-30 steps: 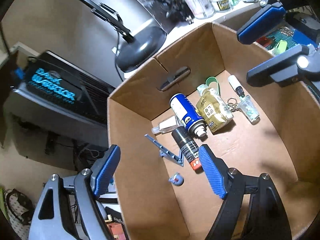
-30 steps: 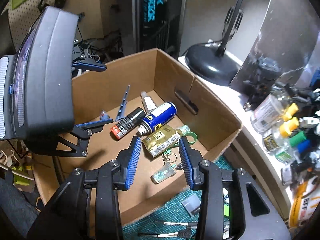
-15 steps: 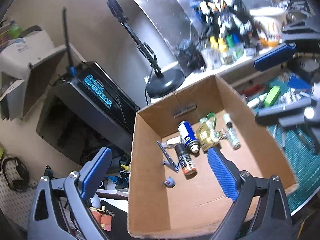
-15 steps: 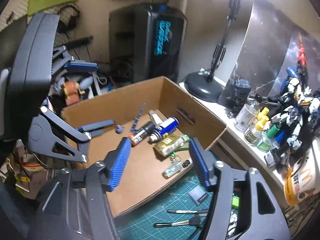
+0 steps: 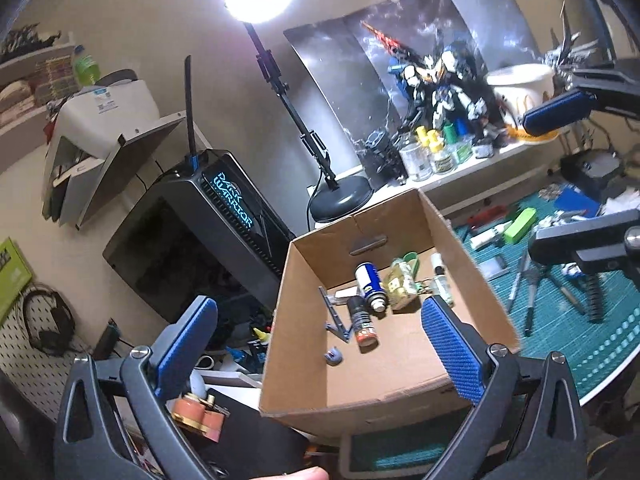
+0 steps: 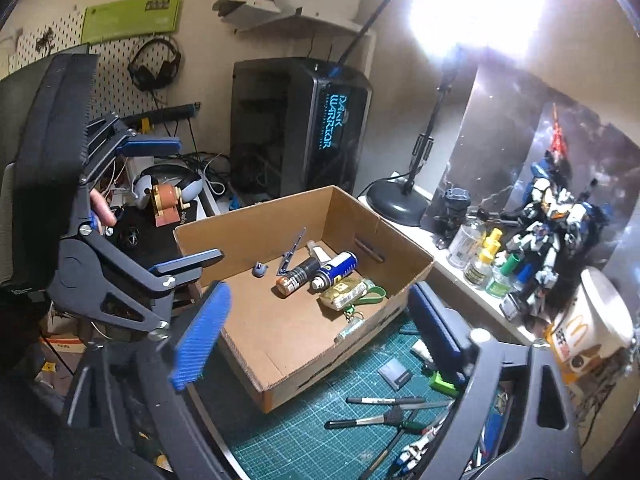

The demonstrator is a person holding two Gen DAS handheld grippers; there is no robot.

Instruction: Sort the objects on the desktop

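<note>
Centrally placed: open cardboard box (image 6: 404, 276), its right side over a green cutting mat (image 6: 304, 432) on the tabletop.

Beside the box, behind its far-left corner: black computer tower (image 6: 304, 128) with glowing blue lettering. Nearer the back wall: round black lamp base (image 5: 340, 200), the lamp head glaring white overhead.

On the pale shelf right of the box: blue-and-white robot model (image 6: 556, 216), a printed paper cup (image 6: 592, 328), a cluster of small bottles with yellow, green and blue caps (image 6: 492, 260).

Low in the left wrist view: left gripper (image 5: 316, 340), fingers (image 5: 452, 348) spread wide, just been opening, nothing between the pads, poised above the box's near side. Likewise the right gripper (image 6: 316, 332), fingers (image 6: 200, 344) also parted, just been opening, empty, hovering over the box's near edge and the mat.

Lying on the box floor toward the back wall, close together: blue-and-white spray can (image 6: 336, 270), touching a black can with an orange end (image 6: 294, 278) on one side and a gold pouch (image 6: 344, 294) on the other. Next to the pouch: green loop (image 6: 374, 296) and a small clear vial on a key ring (image 6: 352, 326). Left of the cans: grey-blue angled bracket (image 6: 292, 252). Apart from these: tiny blue-grey part (image 6: 260, 270).

Scattered on the mat: pens and hand tools (image 6: 384, 404), a bright green block (image 5: 520, 220).
</note>
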